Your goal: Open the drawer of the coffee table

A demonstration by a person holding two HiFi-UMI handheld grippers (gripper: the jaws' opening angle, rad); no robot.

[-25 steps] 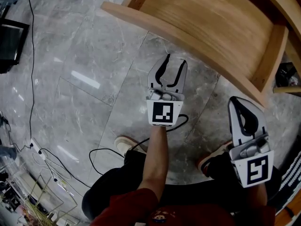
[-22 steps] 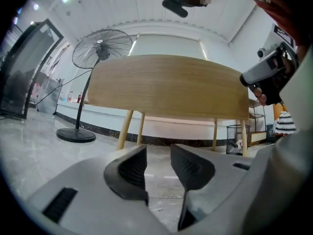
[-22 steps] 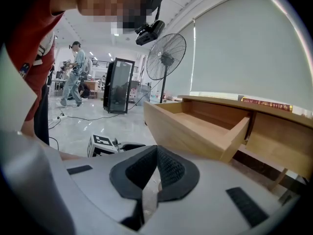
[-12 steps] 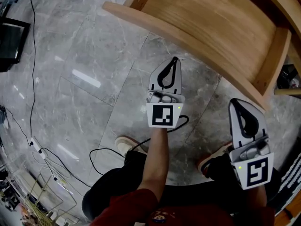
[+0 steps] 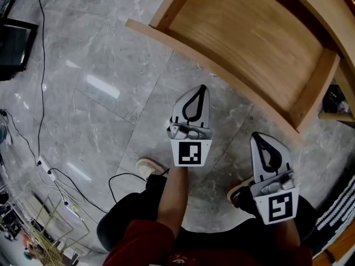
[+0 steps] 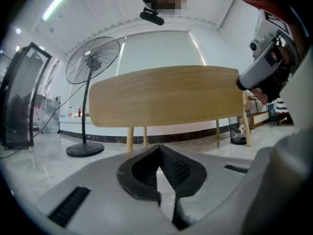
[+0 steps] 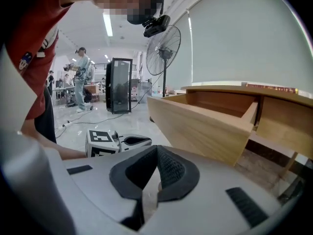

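**Ahead at one o'clock, the drawer stands pulled out**

Head view: the drawer (image 5: pixel 249 37) looks fully open. The left gripper (image 5: pixel 202 87) and right gripper (image 5: pixel 254 135) are both pressed together, pinching nothing, just short of its front. Best to back off toward six o'clock without nudging it. A cable (image 5: pixel 41 65) lies at nine.

Left gripper view: a fan (image 6: pixel 93 62) stands at ten.

Right gripper view: the drawer is at two.

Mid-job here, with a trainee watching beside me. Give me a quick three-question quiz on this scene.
1. True or false: the light wooden drawer of the coffee table stands pulled out, with nothing visible inside.
2. The left gripper is: A) shut on the drawer's front panel; B) shut, holding nothing; C) open.
3. In the left gripper view, what stands on the grey marble floor left of the drawer?
Key: 1 true; 2 B; 3 a black pedestal fan.
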